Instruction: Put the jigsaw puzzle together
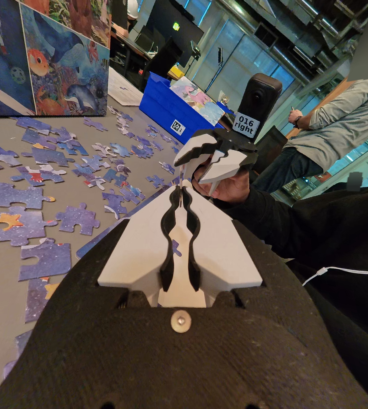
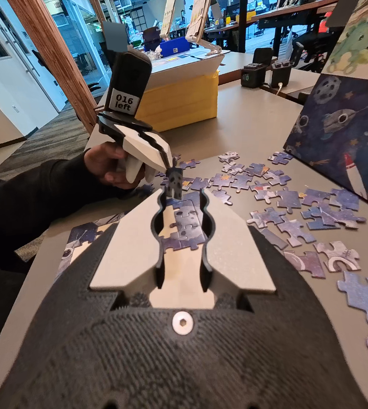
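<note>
The left claw (image 1: 180,194) is clamped on a grey, dark-spotted puzzle piece (image 2: 174,180), held upright above the bench (image 2: 256,124) (seen edge-on from the left wrist view). The right claw (image 2: 182,194) stands apart with nothing pressed between its pads; the piece hangs just beside its left fingertip. Below lies a partly joined puzzle (image 2: 185,223), with loose blue pieces (image 1: 45,177) scattered around and a picture box (image 1: 45,57) behind.
</note>
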Demonstrator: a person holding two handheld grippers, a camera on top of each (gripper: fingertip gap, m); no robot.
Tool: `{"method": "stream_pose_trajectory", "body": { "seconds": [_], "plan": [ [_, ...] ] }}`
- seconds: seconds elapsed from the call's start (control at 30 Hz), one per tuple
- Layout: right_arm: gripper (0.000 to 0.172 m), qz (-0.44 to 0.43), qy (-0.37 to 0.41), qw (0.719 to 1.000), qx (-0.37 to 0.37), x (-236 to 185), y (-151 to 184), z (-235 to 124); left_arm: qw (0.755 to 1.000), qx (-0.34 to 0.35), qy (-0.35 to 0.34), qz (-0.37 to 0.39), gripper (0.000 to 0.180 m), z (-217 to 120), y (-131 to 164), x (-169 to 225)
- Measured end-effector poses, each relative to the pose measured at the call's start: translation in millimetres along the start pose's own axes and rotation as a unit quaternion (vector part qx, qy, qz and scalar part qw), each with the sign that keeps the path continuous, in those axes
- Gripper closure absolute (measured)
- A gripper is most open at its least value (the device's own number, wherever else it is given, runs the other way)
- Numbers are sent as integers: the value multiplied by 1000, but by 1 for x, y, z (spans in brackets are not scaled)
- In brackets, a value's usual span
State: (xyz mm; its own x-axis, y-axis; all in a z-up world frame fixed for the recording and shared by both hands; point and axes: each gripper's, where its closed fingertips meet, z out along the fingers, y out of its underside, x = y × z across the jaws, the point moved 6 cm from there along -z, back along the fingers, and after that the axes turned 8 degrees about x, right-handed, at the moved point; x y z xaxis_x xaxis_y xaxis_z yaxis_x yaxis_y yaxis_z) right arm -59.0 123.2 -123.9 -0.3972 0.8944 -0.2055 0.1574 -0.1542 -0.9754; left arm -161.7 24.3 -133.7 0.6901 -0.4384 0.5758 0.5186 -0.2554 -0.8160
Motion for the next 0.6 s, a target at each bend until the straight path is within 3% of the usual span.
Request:
{"method": "stream_pose_trajectory", "body": {
  "seconds": [0.6],
  "plan": [
    [149, 25, -37, 999, -2, -8, 3, 5, 1000, -22, 9, -1, 180, 4, 6, 2]
  ]
}}
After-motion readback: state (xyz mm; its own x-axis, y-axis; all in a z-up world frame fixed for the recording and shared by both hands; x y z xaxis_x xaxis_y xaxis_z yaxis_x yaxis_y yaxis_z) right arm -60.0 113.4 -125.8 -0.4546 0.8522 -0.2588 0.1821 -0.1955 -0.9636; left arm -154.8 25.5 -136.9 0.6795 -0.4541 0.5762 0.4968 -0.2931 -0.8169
